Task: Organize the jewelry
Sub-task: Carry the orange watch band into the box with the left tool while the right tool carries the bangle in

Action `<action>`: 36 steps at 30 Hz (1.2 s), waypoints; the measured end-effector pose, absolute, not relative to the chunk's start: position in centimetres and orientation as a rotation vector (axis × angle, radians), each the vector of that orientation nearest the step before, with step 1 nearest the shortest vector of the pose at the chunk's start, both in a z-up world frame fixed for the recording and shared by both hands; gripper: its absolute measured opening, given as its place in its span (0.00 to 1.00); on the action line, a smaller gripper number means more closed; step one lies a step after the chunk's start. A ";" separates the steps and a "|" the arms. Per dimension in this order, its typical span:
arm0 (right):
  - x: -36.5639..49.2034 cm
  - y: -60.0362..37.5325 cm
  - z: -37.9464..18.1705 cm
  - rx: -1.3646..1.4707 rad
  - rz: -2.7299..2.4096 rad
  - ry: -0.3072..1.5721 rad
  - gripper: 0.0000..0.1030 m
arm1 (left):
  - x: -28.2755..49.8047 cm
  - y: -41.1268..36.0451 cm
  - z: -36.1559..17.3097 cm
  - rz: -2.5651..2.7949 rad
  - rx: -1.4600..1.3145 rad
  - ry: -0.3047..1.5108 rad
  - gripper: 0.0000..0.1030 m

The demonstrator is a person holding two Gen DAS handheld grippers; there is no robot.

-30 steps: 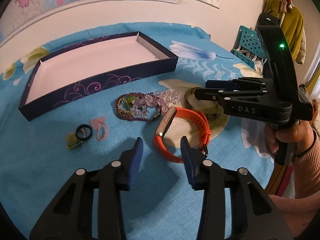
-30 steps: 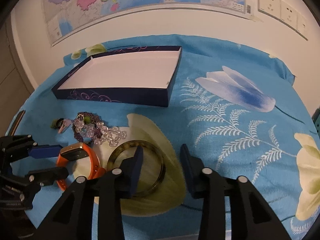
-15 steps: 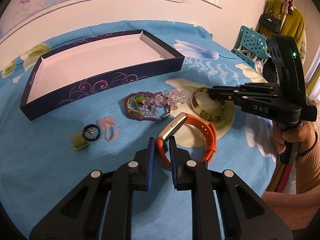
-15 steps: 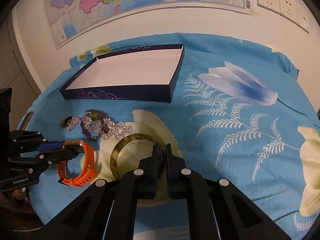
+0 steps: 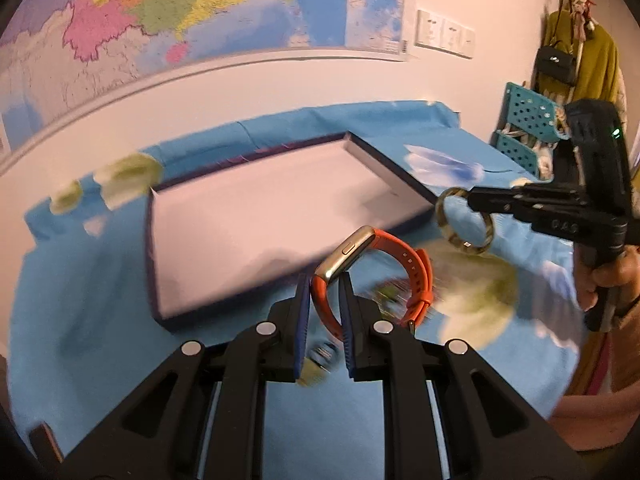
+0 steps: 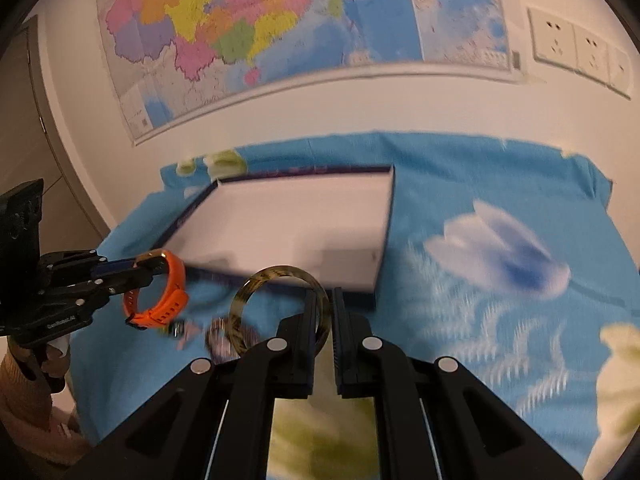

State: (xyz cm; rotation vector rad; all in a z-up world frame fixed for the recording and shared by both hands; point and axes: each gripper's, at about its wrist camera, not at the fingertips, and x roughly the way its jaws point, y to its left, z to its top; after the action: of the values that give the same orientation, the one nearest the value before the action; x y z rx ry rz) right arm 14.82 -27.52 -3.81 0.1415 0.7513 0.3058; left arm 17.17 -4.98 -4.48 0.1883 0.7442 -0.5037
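My left gripper (image 5: 324, 286) is shut on the orange watch band (image 5: 404, 256) and holds it in the air before the near wall of the dark box (image 5: 256, 216). The watch also shows in the right wrist view (image 6: 164, 292). My right gripper (image 6: 325, 300) is shut on the olive bangle (image 6: 256, 292), lifted near the box (image 6: 304, 216). The bangle hangs from that gripper in the left wrist view (image 5: 466, 222). The box has a white, empty floor.
Bead bracelets (image 6: 224, 336) and small pieces (image 5: 320, 356) lie blurred on the blue floral cloth (image 6: 480, 208) under the grippers. A wall with a map (image 6: 280, 20) stands right behind the table. A teal crate (image 5: 524, 128) and hanging clothes are at the right.
Both grippers have lifted off the cloth with their pieces and moved toward the box. The watch and the bangle have left the table.
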 end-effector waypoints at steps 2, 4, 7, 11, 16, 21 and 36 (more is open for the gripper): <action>16.8 -27.2 -3.4 0.155 0.305 0.743 0.06 | 18.9 -4.8 -4.4 -0.489 0.206 0.750 0.15; 18.7 -26.8 -3.3 0.152 0.291 0.742 0.06 | 20.9 -4.7 -4.4 -0.481 0.232 0.754 0.15; 21.7 -26.2 -3.5 0.166 0.274 0.757 0.06 | 23.8 -5.1 -4.8 -0.482 0.253 0.774 0.16; 25.2 -25.6 -4.2 0.187 0.257 0.786 0.06 | 27.2 -5.7 -5.3 -0.473 0.301 0.777 0.16; 29.2 -24.7 -5.3 0.197 0.227 0.825 0.06 | 30.7 -6.3 -6.0 -0.481 0.339 0.790 0.16; 32.3 -23.9 -6.4 0.201 0.198 0.866 0.06 | 33.8 -7.1 -6.7 -0.475 0.376 0.819 0.16; 35.2 -23.4 -8.0 0.240 0.127 0.941 0.06 | 39.2 -8.9 -8.1 -0.432 0.462 0.853 0.11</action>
State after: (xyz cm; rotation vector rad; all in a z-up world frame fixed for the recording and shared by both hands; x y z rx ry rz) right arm 35.24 -23.45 -7.98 0.2403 0.9406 0.1266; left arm 39.17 -8.93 -8.14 0.4616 0.8535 -0.4316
